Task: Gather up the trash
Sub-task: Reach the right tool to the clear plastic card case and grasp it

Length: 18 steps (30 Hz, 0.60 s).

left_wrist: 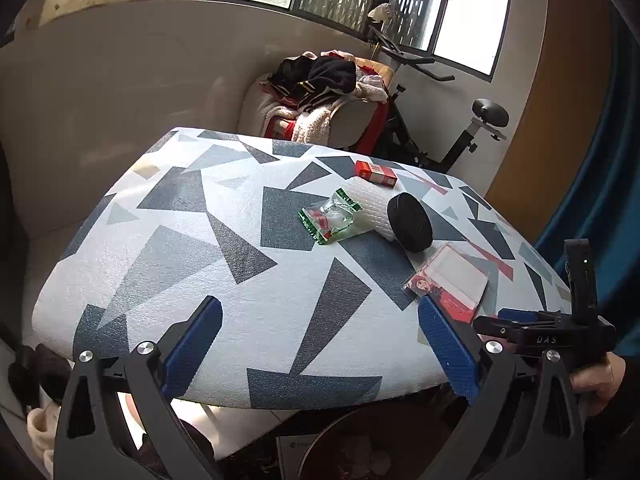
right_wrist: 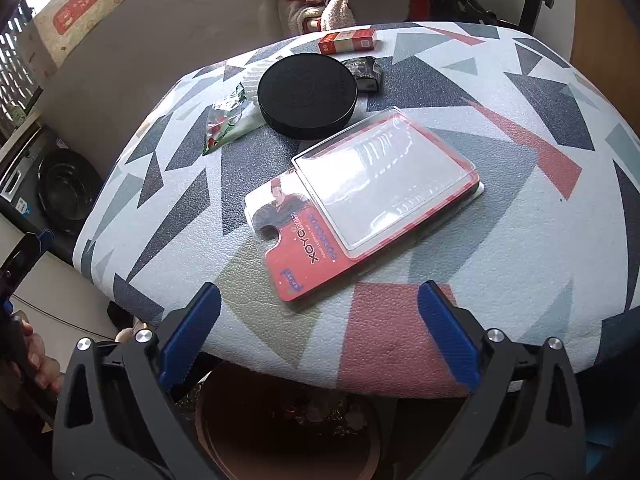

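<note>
**Inspector A:** Left wrist view. The left gripper (left_wrist: 320, 344) has its jaws spread wide, nothing between them, held over the near edge of the table (left_wrist: 168, 240) with its triangle-patterned cover. On the table: a clear green-edged wrapper (left_wrist: 329, 216) near the middle, and just beside it on the right a white ribbed roll (left_wrist: 370, 204) with a black round lid (left_wrist: 410, 222) leaning against it. A red box (left_wrist: 375, 173) lies behind them at the far edge. A red blister pack (left_wrist: 450, 280) sits near the right-hand blue finger. The right gripper (left_wrist: 532, 322) shows at the right edge, with a hand (left_wrist: 592, 380) on it.

**Inspector B:** Right wrist view. The right gripper (right_wrist: 319, 332) is likewise fully open and holds nothing. The red blister pack (right_wrist: 360, 204) lies flat just ahead of it, untouched. Beyond it, the black round lid (right_wrist: 307, 96), the wrapper (right_wrist: 224, 124) to its left, a small dark packet (right_wrist: 364, 72) touching the lid's right side, the red box (right_wrist: 347, 40) furthest. Below the table edge, a brown bin (right_wrist: 288, 424) with scraps inside.
</note>
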{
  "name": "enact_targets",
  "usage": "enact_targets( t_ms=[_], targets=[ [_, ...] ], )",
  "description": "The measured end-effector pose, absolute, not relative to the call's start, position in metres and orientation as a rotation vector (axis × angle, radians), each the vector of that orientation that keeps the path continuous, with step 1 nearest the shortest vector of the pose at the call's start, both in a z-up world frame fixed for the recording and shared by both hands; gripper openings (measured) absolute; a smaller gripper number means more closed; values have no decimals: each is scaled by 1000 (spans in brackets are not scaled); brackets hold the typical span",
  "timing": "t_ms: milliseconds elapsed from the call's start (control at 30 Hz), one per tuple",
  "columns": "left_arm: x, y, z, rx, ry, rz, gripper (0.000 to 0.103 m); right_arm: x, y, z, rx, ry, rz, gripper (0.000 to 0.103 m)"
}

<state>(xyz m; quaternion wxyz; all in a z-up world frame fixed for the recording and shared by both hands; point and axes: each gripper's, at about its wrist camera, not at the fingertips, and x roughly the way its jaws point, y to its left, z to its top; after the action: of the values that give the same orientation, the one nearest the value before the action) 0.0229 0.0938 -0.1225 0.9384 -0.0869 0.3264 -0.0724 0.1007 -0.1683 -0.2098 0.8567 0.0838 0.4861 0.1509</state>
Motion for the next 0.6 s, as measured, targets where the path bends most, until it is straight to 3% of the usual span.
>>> enact_targets(
  t_ms=[367, 600],
  targets=[
    [41, 105, -127, -200, 651, -152, 96, 137, -194, -215, 430, 1065, 96, 97],
    [49, 107, -133, -210, 644, -160, 96, 175, -180, -206, 407, 1031, -90, 97]
  ],
)
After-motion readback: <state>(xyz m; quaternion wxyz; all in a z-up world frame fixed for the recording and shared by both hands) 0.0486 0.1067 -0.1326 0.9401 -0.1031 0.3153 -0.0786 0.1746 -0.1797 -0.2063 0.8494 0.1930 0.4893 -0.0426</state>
